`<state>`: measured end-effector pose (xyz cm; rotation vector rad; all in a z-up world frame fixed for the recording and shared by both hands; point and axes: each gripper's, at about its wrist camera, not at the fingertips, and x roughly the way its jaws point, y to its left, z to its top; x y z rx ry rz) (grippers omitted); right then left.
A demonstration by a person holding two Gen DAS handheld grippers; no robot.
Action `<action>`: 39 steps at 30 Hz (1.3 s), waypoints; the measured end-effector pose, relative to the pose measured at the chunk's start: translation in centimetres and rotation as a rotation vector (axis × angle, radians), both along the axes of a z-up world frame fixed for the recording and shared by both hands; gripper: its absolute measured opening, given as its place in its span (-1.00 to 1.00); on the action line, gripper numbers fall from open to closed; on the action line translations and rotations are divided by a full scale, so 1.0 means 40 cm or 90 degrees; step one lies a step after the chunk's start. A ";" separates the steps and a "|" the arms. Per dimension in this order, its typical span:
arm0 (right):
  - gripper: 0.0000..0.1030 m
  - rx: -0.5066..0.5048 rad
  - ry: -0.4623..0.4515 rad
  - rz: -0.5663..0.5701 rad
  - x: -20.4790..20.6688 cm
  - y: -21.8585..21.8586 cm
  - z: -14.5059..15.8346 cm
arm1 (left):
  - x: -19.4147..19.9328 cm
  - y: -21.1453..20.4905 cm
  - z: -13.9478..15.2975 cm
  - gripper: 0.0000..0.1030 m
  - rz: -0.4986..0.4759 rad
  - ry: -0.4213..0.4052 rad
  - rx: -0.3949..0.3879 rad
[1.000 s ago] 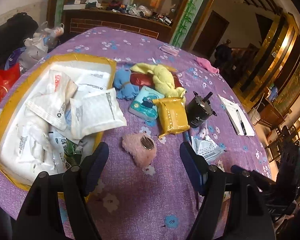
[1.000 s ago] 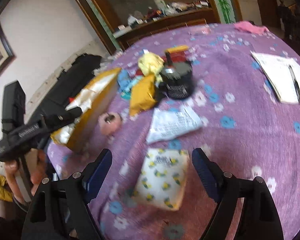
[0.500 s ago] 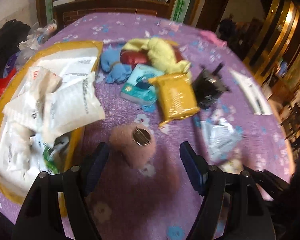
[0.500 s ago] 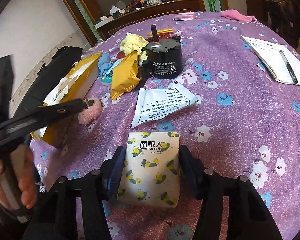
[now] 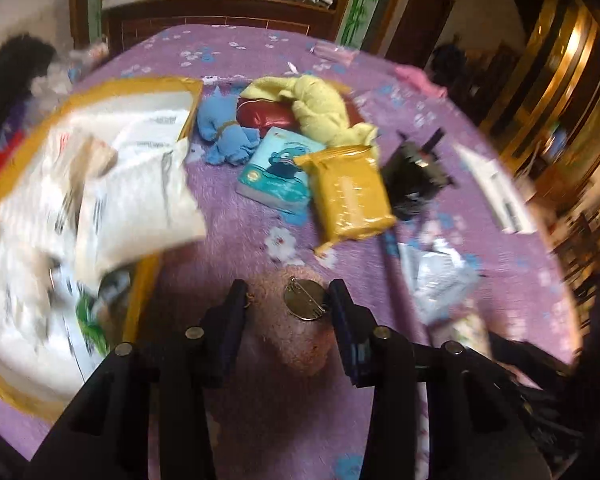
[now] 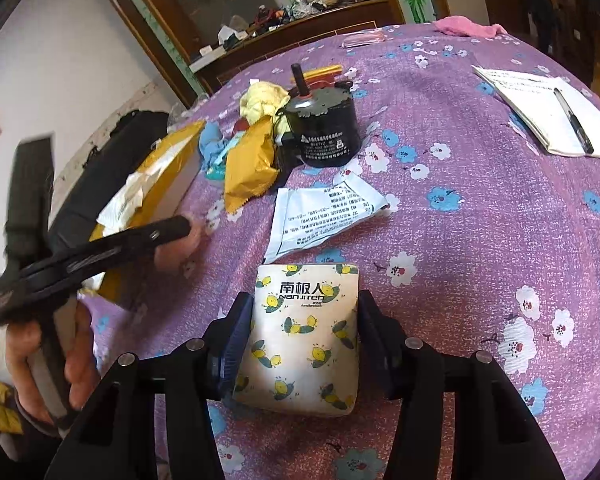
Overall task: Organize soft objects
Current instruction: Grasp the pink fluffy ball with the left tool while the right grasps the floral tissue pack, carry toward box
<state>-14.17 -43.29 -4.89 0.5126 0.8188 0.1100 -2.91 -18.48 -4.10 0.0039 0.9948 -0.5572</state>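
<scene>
In the left wrist view my left gripper point(image 5: 288, 300) is shut on a pink fluffy pad with a round metal pin point(image 5: 296, 328), both fingers pressed against its sides on the purple tablecloth. In the right wrist view my right gripper point(image 6: 306, 320) is shut on a white tissue pack with a lemon print point(image 6: 304, 332), fingers against both sides. The left gripper also shows in the right wrist view point(image 6: 100, 252), held by a hand. A yellow pouch point(image 5: 350, 196), teal tissue pack point(image 5: 278, 172), blue cloth point(image 5: 220, 132) and yellow cloth point(image 5: 320, 108) lie beyond.
An open yellow-edged box of white packets point(image 5: 80, 208) sits at the left. A black motor point(image 6: 320, 128), a folded white leaflet point(image 6: 324, 208), a notepad with a pen point(image 6: 548, 116) and a pink cloth point(image 6: 468, 26) lie on the round table.
My left gripper moved forward over the pink pad and closed on it. My right gripper moved in around the lemon-print tissue pack and closed on its sides.
</scene>
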 end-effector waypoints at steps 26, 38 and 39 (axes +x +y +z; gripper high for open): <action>0.00 -0.009 -0.114 0.242 0.345 0.424 0.165 | 0.091 0.471 0.122 -0.24 0.221 -0.023 -0.143; 0.01 -0.079 -0.104 0.284 0.361 0.576 0.140 | 0.111 0.453 0.019 -0.21 0.219 -0.014 -0.030; 0.04 -0.085 -0.105 0.289 0.354 0.586 0.136 | 0.114 0.457 0.011 -0.20 0.219 -0.008 -0.033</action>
